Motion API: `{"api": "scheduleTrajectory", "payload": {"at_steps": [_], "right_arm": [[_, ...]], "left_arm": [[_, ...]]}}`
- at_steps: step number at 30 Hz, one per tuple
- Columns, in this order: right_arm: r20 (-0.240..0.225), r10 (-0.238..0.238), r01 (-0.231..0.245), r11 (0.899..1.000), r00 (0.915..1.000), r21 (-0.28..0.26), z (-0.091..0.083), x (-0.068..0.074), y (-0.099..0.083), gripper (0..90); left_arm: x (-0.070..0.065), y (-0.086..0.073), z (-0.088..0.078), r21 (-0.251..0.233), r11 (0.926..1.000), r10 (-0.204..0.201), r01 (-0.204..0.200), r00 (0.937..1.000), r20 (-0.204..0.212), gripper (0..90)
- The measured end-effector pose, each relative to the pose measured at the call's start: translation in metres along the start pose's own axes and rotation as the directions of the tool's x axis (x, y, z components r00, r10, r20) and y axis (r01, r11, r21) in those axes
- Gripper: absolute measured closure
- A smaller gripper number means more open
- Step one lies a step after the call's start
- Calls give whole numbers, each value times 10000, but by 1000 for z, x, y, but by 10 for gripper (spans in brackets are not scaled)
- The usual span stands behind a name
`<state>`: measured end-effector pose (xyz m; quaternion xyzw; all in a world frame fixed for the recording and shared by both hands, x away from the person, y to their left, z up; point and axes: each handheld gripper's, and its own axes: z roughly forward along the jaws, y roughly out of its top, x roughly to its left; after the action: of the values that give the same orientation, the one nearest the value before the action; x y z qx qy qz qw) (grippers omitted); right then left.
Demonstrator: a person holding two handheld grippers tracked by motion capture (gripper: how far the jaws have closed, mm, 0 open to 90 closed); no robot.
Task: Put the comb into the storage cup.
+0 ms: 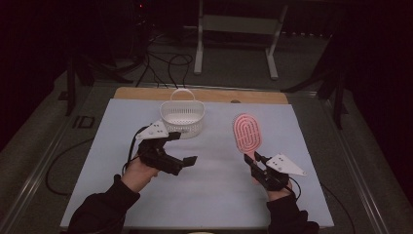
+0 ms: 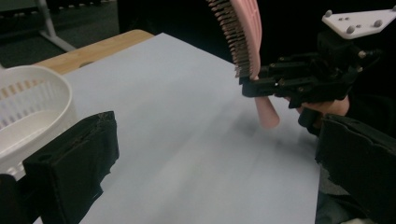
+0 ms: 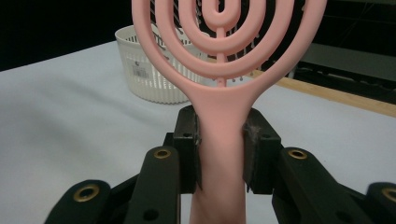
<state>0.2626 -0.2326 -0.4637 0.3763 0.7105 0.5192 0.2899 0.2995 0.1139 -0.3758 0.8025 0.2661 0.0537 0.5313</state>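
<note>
In the high view my left gripper (image 1: pixel 184 147) sits at the lower left of the sheet, jaws spread wide with nothing between them, tips aimed toward the middle of the frame. Just above it, left of centre, stands the white basket (image 1: pixel 182 118) with its handle up, near my open fingers but apart from them. In the left gripper view that basket (image 2: pixel 32 107) fills the left edge beside one black pad (image 2: pixel 74 158) — bare white sheet (image 2: pixel 187 140) lies between my two pads.

Right of centre, my right gripper (image 1: pixel 254 160) is clamped on the handle of the pink hairbrush (image 1: pixel 247 132), its oval head pointing to the top of the frame. In the right gripper view the brush (image 3: pixel 219 116) rises up the middle — both pads press its neck from either side.
</note>
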Motion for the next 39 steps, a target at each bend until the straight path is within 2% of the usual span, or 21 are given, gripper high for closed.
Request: {"api": "scheduleTrajectory", "payload": {"at_steps": [8, 11, 17, 21, 28, 33, 37, 39], "right_arm": [[-59, 16, -16, 10000, 10000, -12, 0, 0, 0, 706], [-46, 19, -19, 10000, 10000, -34, 0, 0, 1, 706], [-68, 5, -5, 10000, 10000, -26, 0, 1, 1, 706], [-75, 74, -75, 9999, 9999, -77, -1, 0, 1, 706], [-53, 88, -88, 9999, 9999, -110, -1, 0, 1, 706], [-53, 72, -72, 9999, 10000, -100, -1, 0, 1, 706], [-53, 68, -69, 9999, 10000, -91, -1, 0, 1, 706], [-94, 96, -97, 9999, 9999, -63, -1, 0, 1, 706]], "left_arm": [[-2, 14, 16, 117, 9998, -133, 130, 9996, 252, 2], [-1, 20, 23, 155, 9994, -312, 306, 9988, 378, 1], [-3, 30, 35, 162, 9994, -317, 308, 9981, 527, 2], [-7, 36, 43, 131, 9995, -309, 305, 9991, 302, 2], [-8, 43, 52, -28, 9992, -386, 387, 9988, 291, 1], [-10, 51, 65, -36, 9989, -468, 469, 9983, 334, 2], [-13, 55, 72, 31, 9992, -396, 395, 9990, 225, 1], [-14, 57, 75, 38, 9993, -380, 379, 9988, 304, 2]]}}
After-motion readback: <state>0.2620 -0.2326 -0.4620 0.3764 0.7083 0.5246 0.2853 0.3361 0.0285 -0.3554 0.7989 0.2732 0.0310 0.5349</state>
